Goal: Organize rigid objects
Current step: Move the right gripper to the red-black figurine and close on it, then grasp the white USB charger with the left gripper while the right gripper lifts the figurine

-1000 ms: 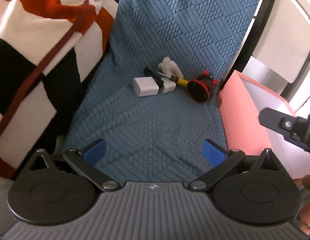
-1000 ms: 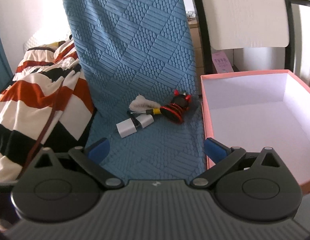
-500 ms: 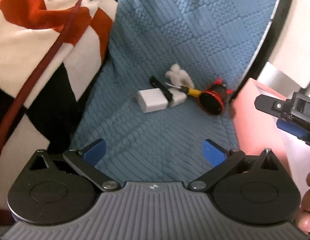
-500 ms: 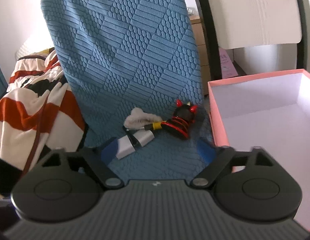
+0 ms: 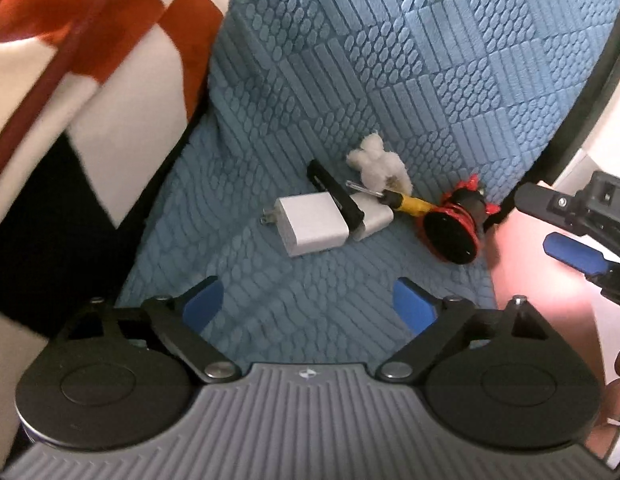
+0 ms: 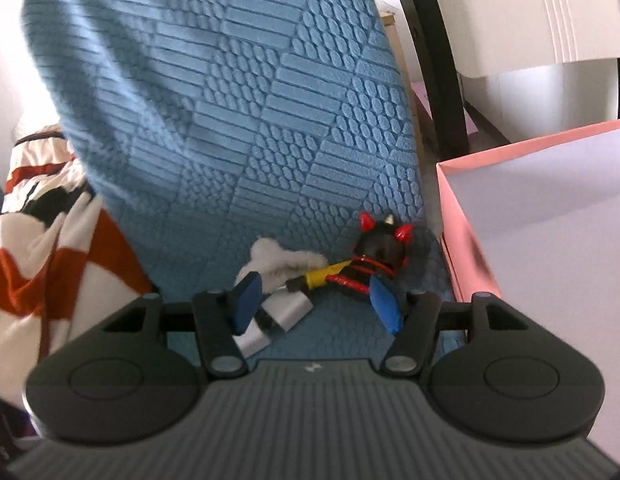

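Sitting beside the toy figure [image 6: 375,258], the pink box [image 6: 455,220] shows bare white inside; both claws gape wide.

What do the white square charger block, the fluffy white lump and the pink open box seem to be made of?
White square charger block: probably smooth matte plastic; crisp edges, metal prongs. Fluffy white lump: soft plush or cotton-like fibre; fuzzy outline. Pink open box: likely cardboard; thin flat walls, matte white inside.

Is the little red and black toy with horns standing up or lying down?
Lying down. The toy rests on its side on the blue cushion, round base facing the left camera, horned head toward the backrest.
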Available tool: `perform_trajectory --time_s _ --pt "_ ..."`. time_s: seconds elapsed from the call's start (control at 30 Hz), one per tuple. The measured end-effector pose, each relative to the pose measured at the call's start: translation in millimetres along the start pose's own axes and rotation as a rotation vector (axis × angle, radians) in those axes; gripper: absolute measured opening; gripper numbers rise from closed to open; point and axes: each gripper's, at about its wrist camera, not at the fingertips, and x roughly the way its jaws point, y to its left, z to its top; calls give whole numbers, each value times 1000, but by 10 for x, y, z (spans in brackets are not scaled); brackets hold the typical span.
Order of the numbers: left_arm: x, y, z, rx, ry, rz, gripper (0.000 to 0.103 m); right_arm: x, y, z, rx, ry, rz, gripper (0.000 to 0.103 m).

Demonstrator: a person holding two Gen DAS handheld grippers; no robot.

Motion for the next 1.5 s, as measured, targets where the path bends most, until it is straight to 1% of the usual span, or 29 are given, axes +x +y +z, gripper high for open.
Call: perform_trajectory --time_s 0.07,0.13,0.23,0.33,0.43,0.53,0.6,0.67,0.77,0.83,0.87,0.93,1.0,1.13,1.23,1.4,1.47,1.5 --pt "78 -12 45 -2 4 -4 90 126 -12 42 18 24 1 64" --pt "155 -21 84 -3 7 -2 89 243 -9 65 16 30 -28 63" --pt "283 -19 133 -30 20 -10 85 426 -65 103 72 68 -42 63" --pt "401 -27 167 -45 31 -11 82 568 -82 148 74 65 -102 63" --pt "532 -12 208 -73 44 -15 79 712 -97 205 90 73 -123 63" --pt "645 -18 248 -79 51 -1 79 863 -70 242 69 68 -172 63" --pt "710 -22 261 -89 56 4 79 987 -75 256 73 93 -187 63" --pt "754 -12 271 -107 56 13 79 1098 -54 259 48 116 -235 63" --pt "811 -89 307 -76 50 43 79 1237 -6 240 10 137 -290 62" --pt "851 -116 330 -76 55 42 79 1313 -17 228 18 164 -321 62" --pt "874 -138 342 -61 54 58 79 1344 -18 228 25 169 -327 62" --pt "914 -164 347 -44 58 78 79 1395 -49 234 35 174 -335 63" --pt "962 -154 346 -56 77 68 79 1436 -95 255 53 180 -335 64" --pt "1021 -155 341 -47 76 91 79 1527 -202 257 62 191 -330 63" --pt "1062 -138 363 -62 86 94 79 1615 -237 259 45 196 -322 63" --pt "1083 -125 394 -64 86 96 77 1731 -302 291 8 203 -284 63" --pt "1071 -135 390 -66 85 86 70 1727 -318 300 6 206 -274 62" --pt "1059 -142 387 -66 85 78 67 1723 -336 309 4 206 -271 62"
